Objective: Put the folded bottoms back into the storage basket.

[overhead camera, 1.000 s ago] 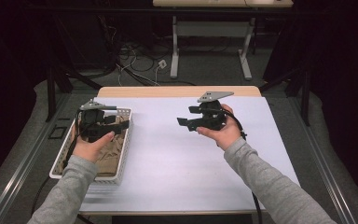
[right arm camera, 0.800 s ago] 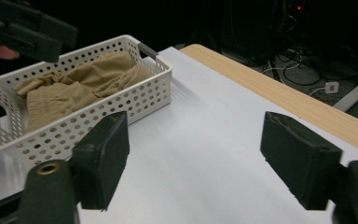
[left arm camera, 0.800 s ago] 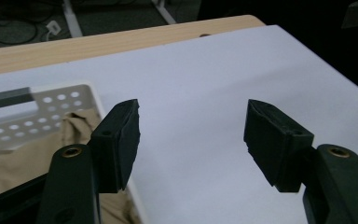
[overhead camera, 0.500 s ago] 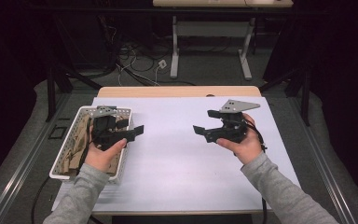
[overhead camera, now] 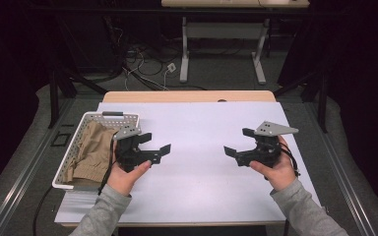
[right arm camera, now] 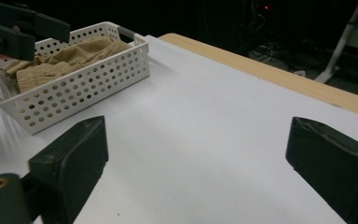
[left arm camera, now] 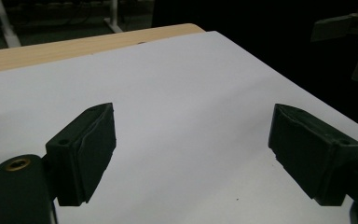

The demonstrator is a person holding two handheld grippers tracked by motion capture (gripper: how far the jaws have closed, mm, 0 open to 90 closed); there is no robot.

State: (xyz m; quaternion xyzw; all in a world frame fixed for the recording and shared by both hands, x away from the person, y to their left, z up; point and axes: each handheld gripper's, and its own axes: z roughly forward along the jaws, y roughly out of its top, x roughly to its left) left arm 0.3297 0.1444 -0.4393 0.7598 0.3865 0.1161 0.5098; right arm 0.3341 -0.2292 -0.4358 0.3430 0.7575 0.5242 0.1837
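We see the tan cloth (overhead camera: 89,147) lying crumpled in the white perforated basket (overhead camera: 74,140) at the left edge of the white table cover (overhead camera: 202,142) — soft folds, ribbed along one hem, no print on it. No label or writing is readable on cloth, basket or grippers. Our left gripper (overhead camera: 158,145) hovers just beside the basket, its jaws just opening and now spread wide with nothing between them. Our right gripper (overhead camera: 239,143) hangs well apart over the right side — jaws likewise just opening, wide and empty.
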